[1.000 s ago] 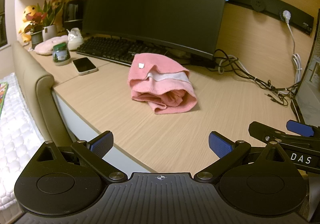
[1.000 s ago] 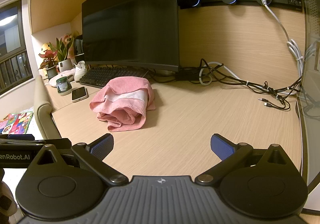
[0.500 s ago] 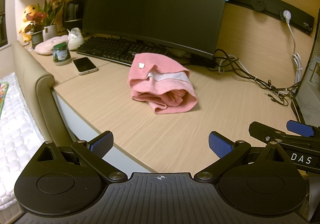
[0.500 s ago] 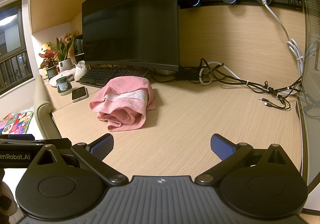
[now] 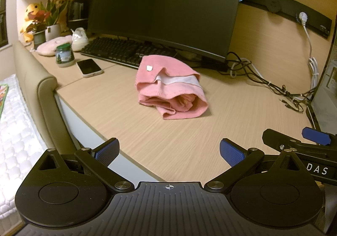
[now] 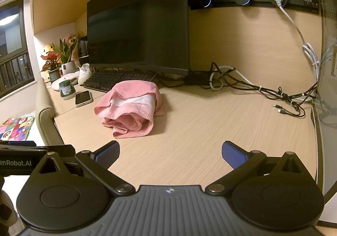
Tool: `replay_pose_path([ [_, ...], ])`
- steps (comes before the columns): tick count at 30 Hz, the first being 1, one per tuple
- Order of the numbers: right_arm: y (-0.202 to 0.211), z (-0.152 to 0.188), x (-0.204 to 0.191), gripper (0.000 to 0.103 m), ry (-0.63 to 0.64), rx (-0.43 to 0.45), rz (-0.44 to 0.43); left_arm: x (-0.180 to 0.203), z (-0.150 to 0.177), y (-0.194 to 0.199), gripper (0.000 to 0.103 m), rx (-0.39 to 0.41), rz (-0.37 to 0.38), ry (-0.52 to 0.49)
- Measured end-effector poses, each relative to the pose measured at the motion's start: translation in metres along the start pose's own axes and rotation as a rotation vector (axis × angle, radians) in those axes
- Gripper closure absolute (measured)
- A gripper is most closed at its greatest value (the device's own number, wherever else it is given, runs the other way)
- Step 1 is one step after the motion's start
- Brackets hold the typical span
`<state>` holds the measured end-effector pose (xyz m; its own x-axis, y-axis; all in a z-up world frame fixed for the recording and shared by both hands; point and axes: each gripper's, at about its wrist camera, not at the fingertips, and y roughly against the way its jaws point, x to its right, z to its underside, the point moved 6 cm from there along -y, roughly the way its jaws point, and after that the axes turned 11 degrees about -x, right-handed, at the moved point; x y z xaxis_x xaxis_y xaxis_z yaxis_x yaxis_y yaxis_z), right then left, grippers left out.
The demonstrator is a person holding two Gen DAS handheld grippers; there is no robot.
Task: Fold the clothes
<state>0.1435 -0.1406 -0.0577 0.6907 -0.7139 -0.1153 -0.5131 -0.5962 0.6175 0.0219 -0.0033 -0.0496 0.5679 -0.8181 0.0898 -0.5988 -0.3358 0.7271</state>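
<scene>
A pink knitted garment (image 5: pixel 170 86) with a white inner band lies bunched in a loose heap on the wooden desk (image 5: pixel 168 134), in front of the monitor. It also shows in the right wrist view (image 6: pixel 130 107). My left gripper (image 5: pixel 168 151) is open and empty, held over the desk's front edge, well short of the garment. My right gripper (image 6: pixel 170 151) is open and empty, also short of the garment, which lies ahead and to its left. The right gripper's body shows at the right edge of the left wrist view (image 5: pixel 299 145).
A black monitor (image 5: pixel 164 8) and keyboard (image 5: pixel 122 50) stand behind the garment. A phone (image 5: pixel 89 67), a jar (image 5: pixel 64 54), plants and a plush toy sit at the left. Tangled cables (image 5: pixel 273 86) lie at the right. A padded chair back (image 5: pixel 44 97) flanks the desk's left edge.
</scene>
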Motion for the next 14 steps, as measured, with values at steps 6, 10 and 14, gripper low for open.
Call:
replay_pose_path([
  [6,0.0,-0.001,0.0,0.0,0.009,-0.004,0.006,-0.001,0.0,-0.002,0.0,-0.007,0.011,0.005],
  [10,0.002,-0.006,0.006,0.0,-0.021,-0.018,-0.025,-0.001,-0.005,-0.001,0.0,0.028,-0.008,-0.008],
  [14,0.005,-0.016,0.022,0.0,-0.088,-0.028,-0.039,-0.005,-0.022,0.002,0.0,0.096,-0.022,-0.027],
])
